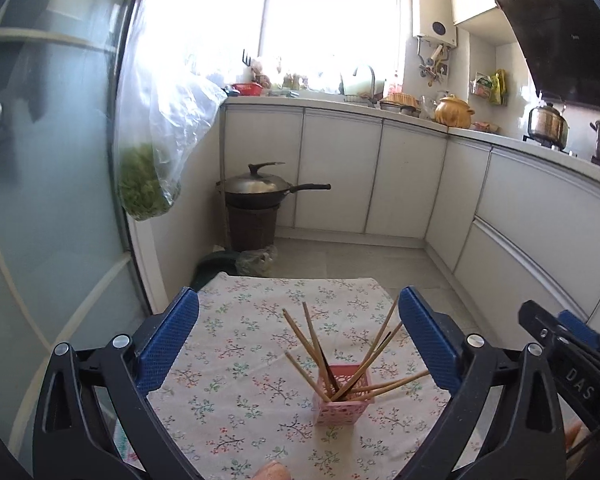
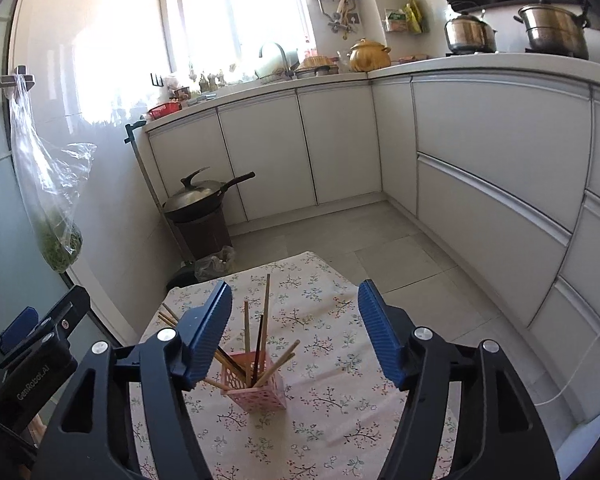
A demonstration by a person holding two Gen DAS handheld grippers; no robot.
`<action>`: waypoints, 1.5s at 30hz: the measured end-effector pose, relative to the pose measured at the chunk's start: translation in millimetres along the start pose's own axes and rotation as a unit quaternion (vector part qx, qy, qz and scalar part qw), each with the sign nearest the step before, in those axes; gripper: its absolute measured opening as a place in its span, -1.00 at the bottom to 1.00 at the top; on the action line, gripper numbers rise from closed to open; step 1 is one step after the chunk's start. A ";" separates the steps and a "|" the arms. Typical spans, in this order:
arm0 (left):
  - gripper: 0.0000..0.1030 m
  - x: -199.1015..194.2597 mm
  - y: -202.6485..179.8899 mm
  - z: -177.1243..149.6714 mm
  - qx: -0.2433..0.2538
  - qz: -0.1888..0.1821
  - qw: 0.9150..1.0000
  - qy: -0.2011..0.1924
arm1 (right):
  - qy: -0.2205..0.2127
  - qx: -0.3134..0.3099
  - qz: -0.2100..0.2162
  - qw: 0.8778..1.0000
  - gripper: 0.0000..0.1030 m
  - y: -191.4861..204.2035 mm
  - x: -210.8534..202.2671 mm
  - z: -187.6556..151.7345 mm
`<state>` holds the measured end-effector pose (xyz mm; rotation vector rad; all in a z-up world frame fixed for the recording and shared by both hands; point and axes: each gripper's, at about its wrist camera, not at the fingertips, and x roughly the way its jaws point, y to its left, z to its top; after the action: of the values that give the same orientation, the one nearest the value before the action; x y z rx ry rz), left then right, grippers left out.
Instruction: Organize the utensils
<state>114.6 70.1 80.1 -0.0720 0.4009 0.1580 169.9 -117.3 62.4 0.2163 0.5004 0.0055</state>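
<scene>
A pink perforated holder (image 1: 343,404) stands upright on a floral tablecloth (image 1: 236,360). Several wooden chopsticks (image 1: 312,344) and a dark one stand in it, fanned outward. It also shows in the right wrist view (image 2: 256,388) with the chopsticks (image 2: 265,312). My left gripper (image 1: 299,308) is open and empty, held above and behind the holder. My right gripper (image 2: 294,300) is open and empty, also above the holder. The right gripper's body shows at the left view's right edge (image 1: 568,344).
The table (image 2: 340,400) is small, with floor beyond its far edge. A lidded wok (image 1: 260,188) sits on a brown bin by the cabinets. A plastic bag of greens (image 1: 148,184) hangs at left. White cabinets (image 2: 480,152) run along back and right.
</scene>
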 end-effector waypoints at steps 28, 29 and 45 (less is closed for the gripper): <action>0.86 -45.7 -36.7 -62.8 0.058 -0.004 0.998 -0.006 | 0.003 0.009 -0.107 0.994 0.87 -52.7 -54.8 -63.4; 0.86 -45.4 -37.1 -63.8 0.059 -0.003 0.998 -0.005 | 0.004 0.010 -0.106 0.994 0.87 -52.7 -54.3 -64.2; 0.86 -42.3 -38.6 -65.6 0.058 0.000 0.998 0.002 | 0.016 0.014 -0.107 0.994 0.87 -54.0 -48.3 -66.1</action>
<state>57.5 19.5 38.0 0.0411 0.4137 0.1335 93.5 -159.4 17.7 0.1903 0.5535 -0.2071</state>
